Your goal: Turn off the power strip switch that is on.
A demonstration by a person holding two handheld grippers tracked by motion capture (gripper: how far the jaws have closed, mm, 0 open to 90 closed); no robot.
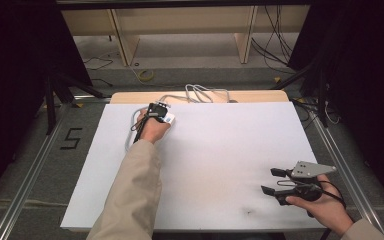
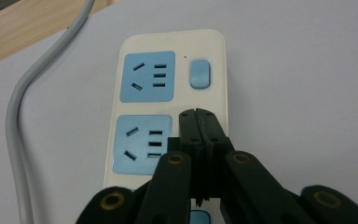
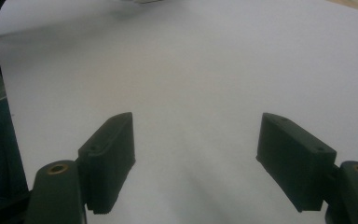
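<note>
A cream power strip point(image 2: 216, 74) with blue sockets and a blue rocker switch point(image 2: 200, 73) lies near the far left of the white board point(image 1: 215, 150). Its grey cable point(image 2: 21, 121) curls off to the left. My left gripper point(image 2: 199, 113) is shut with nothing between its jaws, its tips right over the strip beside the second socket point(image 2: 142, 144). In the high view the left gripper point(image 1: 160, 112) covers most of the strip point(image 1: 170, 118). My right gripper point(image 1: 272, 180) is open above the bare board at the near right, with nothing between its fingers point(image 3: 109, 154).
A coil of grey cable point(image 1: 200, 93) lies on the wooden strip behind the board. Metal rails point(image 1: 27, 170) run along both sides of the table. Shelving and loose cables stand on the floor beyond.
</note>
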